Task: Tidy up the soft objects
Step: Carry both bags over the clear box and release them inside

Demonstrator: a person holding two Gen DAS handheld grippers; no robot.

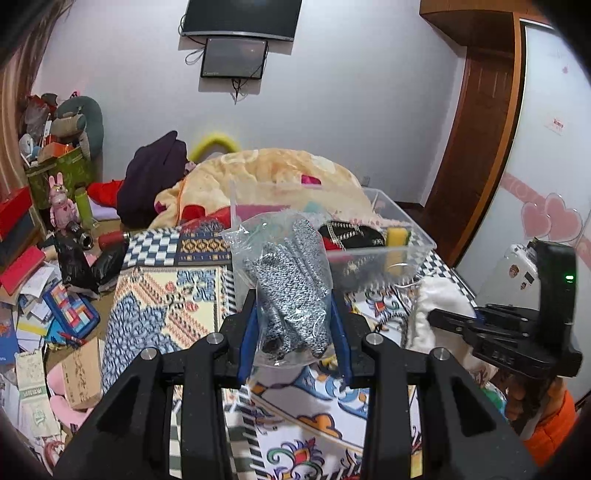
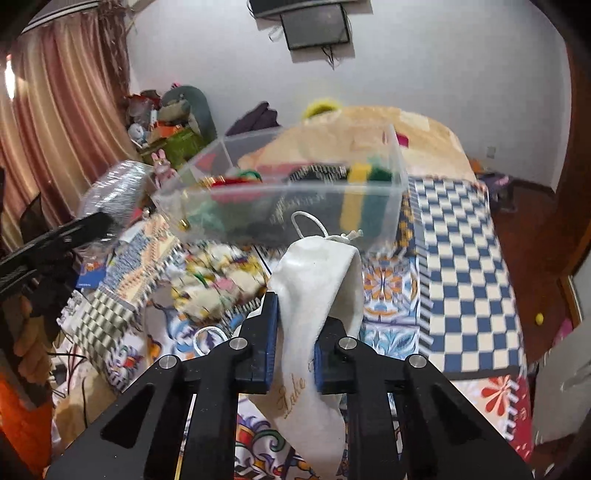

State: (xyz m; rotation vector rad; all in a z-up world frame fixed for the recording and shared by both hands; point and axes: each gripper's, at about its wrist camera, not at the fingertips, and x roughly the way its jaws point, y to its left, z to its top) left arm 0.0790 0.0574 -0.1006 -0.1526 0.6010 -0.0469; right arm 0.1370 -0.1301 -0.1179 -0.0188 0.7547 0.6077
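Left wrist: left gripper (image 1: 293,332) clamped on bagged grey knit gloves (image 1: 291,288), just short of clear bin (image 1: 413,247) at bed's far end. Lift over near rim, release inside.

Right wrist: right gripper (image 2: 295,347) pinching white drawstring pouch (image 2: 317,288) mid-body, bin (image 2: 391,192) just ahead. Clear rim with dangling tail before dropping.

Home bedroom: bed (image 2: 461,266), blanket (image 1: 266,173), wall TV (image 1: 240,16), curtains (image 2: 66,110), plush toys (image 1: 79,122).

Two grippers, left gripper (image 1: 293,328) and right gripper (image 2: 295,345), one clear plastic bin (image 1: 413,251), one bagged grey knit item (image 1: 291,291), one white drawstring pouch (image 2: 317,295), one yellow sponge (image 1: 396,236), two wall screens at the top of the frame (image 1: 234,57).
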